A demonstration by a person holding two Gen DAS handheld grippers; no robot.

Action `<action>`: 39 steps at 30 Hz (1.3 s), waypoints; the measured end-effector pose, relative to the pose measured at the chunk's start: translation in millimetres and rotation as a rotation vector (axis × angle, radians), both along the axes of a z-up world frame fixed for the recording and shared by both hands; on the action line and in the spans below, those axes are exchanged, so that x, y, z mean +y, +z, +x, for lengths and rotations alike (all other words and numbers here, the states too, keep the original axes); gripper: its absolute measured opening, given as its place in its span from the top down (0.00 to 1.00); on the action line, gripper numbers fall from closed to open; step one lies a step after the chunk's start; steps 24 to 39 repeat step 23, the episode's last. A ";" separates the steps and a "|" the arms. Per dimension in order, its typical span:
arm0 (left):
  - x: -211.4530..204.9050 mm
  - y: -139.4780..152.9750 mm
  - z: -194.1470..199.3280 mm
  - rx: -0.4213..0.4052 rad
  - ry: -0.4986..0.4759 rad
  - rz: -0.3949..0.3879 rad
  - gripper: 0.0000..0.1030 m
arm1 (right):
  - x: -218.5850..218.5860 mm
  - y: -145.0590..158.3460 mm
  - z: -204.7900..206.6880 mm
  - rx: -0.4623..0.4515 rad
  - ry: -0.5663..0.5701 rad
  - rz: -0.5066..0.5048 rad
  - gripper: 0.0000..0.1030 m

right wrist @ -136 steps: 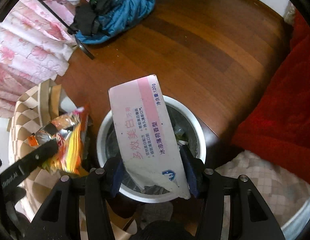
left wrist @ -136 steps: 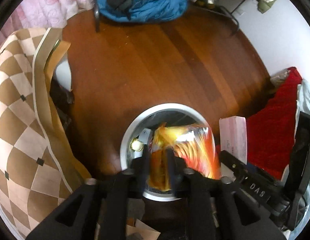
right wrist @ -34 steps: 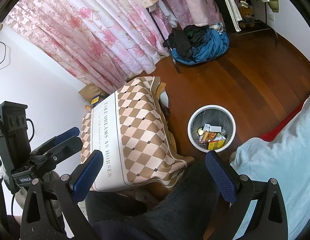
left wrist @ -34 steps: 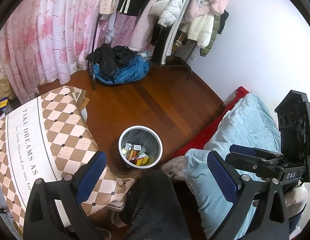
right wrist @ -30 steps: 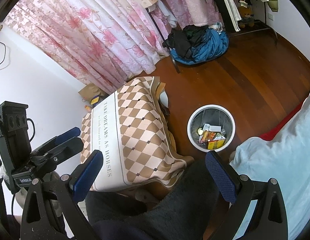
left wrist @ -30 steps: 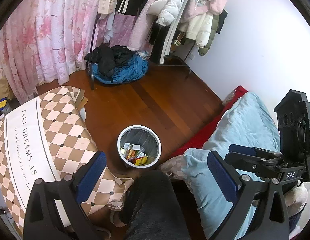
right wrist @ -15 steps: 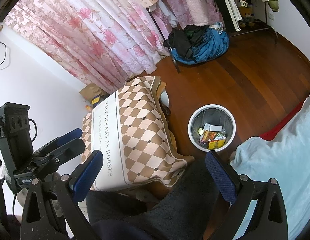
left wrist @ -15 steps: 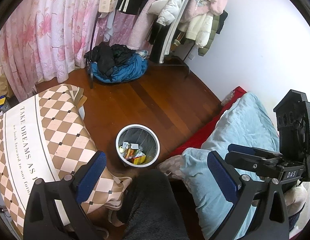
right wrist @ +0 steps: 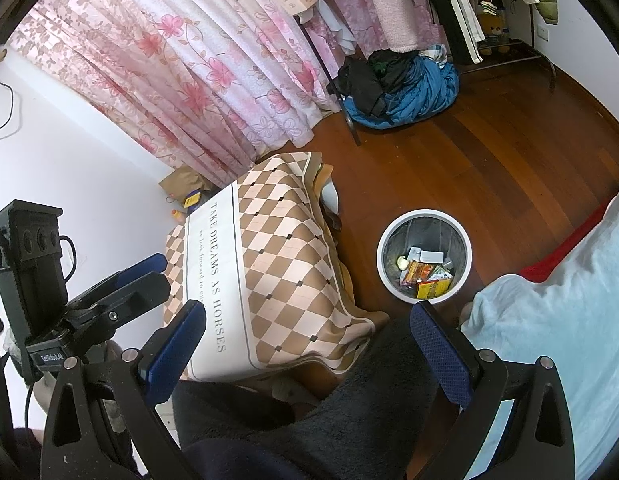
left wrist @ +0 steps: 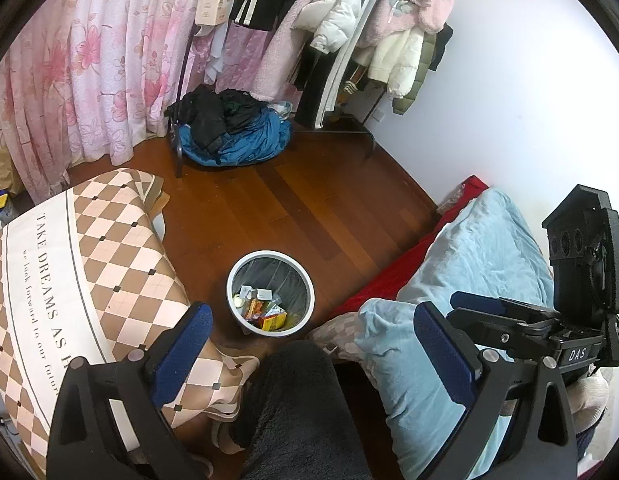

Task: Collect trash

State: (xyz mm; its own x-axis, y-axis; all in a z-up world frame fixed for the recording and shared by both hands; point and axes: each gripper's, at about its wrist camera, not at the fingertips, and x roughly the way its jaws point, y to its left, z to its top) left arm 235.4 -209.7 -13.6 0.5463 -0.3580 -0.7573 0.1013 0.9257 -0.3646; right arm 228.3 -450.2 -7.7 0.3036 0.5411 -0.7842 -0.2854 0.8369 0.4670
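Both grippers are held high above the floor, looking down. The left gripper (left wrist: 309, 344) has its blue-padded jaws spread wide and holds nothing; the right gripper (right wrist: 309, 344) is likewise spread and empty.

The bin (left wrist: 270, 257) is a round white-rimmed bucket with a dark liner, standing on glossy brown wood planks ahead of and below the left gripper, and ahead and to the right of the right one (right wrist: 424, 216). The trash (left wrist: 265, 312) lies inside it: orange and yellow wrappers and small white boxes.

A checkered cloth (left wrist: 81, 264) drapes a table on the left, a soft blue quilt (left wrist: 461, 272) lies right. A fuzzy dark sleeve (left wrist: 297, 408) fills the near foreground. Pink floral curtains (right wrist: 181, 60) and a clothes pile (left wrist: 229, 136) stand beyond.
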 end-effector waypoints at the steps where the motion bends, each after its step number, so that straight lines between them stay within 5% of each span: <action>1: -2.0 0.2 0.0 -0.001 -0.001 -0.001 0.00 | -0.3 0.0 0.1 0.000 0.001 -0.001 0.00; 39: -2.8 6.5 2.8 -0.018 0.015 -0.009 0.00 | 1.9 2.6 -0.7 0.003 0.006 -0.001 0.00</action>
